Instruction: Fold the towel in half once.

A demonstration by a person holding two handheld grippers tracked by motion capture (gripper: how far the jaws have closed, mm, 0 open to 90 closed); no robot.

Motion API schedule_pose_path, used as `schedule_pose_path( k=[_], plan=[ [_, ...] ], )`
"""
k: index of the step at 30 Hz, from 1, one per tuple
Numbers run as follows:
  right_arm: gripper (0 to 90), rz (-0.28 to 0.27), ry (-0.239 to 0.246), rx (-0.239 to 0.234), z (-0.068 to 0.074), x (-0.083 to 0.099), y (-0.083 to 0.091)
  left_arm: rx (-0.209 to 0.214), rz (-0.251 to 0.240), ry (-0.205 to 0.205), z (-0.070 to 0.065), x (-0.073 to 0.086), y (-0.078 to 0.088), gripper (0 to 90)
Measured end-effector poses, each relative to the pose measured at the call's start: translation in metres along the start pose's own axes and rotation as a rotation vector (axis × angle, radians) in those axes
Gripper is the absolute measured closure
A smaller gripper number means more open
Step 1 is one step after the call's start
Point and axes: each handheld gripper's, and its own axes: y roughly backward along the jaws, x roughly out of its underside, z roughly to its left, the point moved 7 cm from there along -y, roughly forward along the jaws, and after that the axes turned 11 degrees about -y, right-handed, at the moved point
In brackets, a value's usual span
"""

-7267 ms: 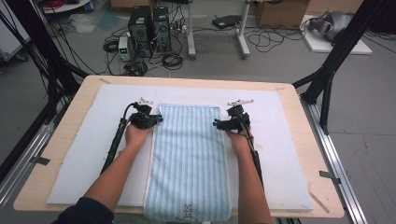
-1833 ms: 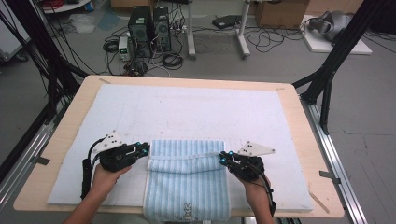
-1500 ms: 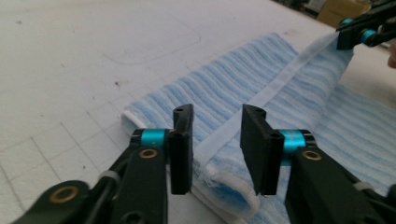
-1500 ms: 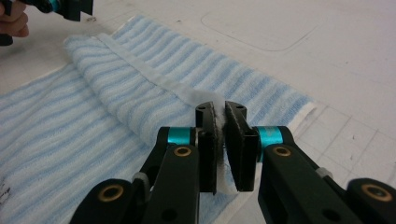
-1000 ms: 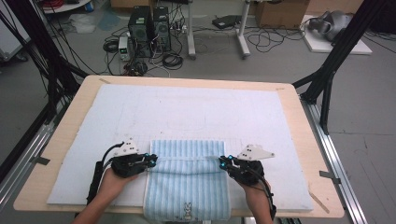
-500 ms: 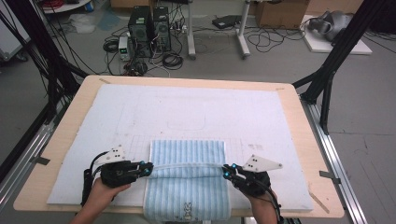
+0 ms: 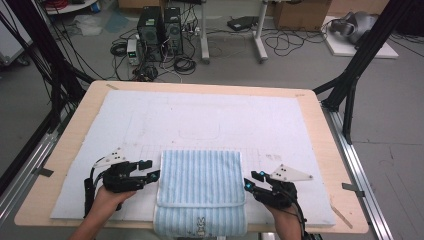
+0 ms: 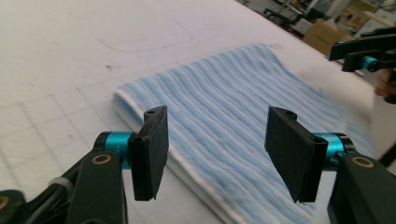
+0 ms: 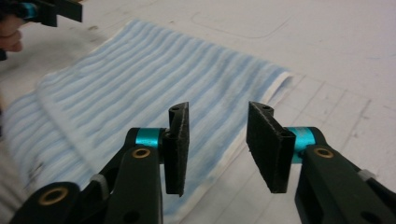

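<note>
On the left of the high view, a black metal frame post (image 7: 47, 65) stands beside the wooden desk (image 7: 320, 130), and black cables (image 7: 150, 60) and two dark computer towers (image 7: 159, 27) stand on the grey floor behind the far edge. A white padded mat (image 7: 210, 115) covers most of the desk.

The left gripper (image 7: 152, 170) lies near the front left corner, just beside the left edge of the folded blue-and-white striped towel (image 7: 200, 190). Its jaws stand wide apart with nothing between them; in the left gripper view the towel (image 8: 243, 126) lies behind and below the pads. These jaws have just been opening.

The towel lies at the middle of the front edge, and its lower layer hangs a little over this edge. Nothing stands between the grippers and the towel.

The right gripper (image 7: 251, 181) is just beside the towel's right edge. Its jaws are partly open and hold nothing; they too have just been opening.

Compared with half a second ago, both grippers have let go of the towel's folded edge and moved a little outward. The top layer now lies flat.
</note>
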Motion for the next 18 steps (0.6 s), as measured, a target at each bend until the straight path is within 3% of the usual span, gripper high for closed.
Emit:
schedule_pose_path(
  k=[2, 8, 14, 18],
  plan=[
    [55.9, 0.004, -0.003, 0.023, -0.004, -0.004, -0.008, -0.037, 0.003, 0.002, 0.007, 0.000, -0.004, 39.9],
    [51.9, 0.026, -0.018, 0.105, -0.018, -0.011, -0.036, -0.094, 0.028, 0.027, 0.029, -0.002, -0.020, 39.8],
    [47.0, 0.066, -0.021, 0.148, -0.027, -0.020, -0.059, -0.116, 0.059, 0.056, 0.040, -0.006, -0.039, 38.6],
    [43.0, 0.101, -0.008, 0.176, -0.026, -0.022, -0.069, -0.133, 0.139, 0.046, 0.043, -0.002, -0.053, 33.7]
  ],
)
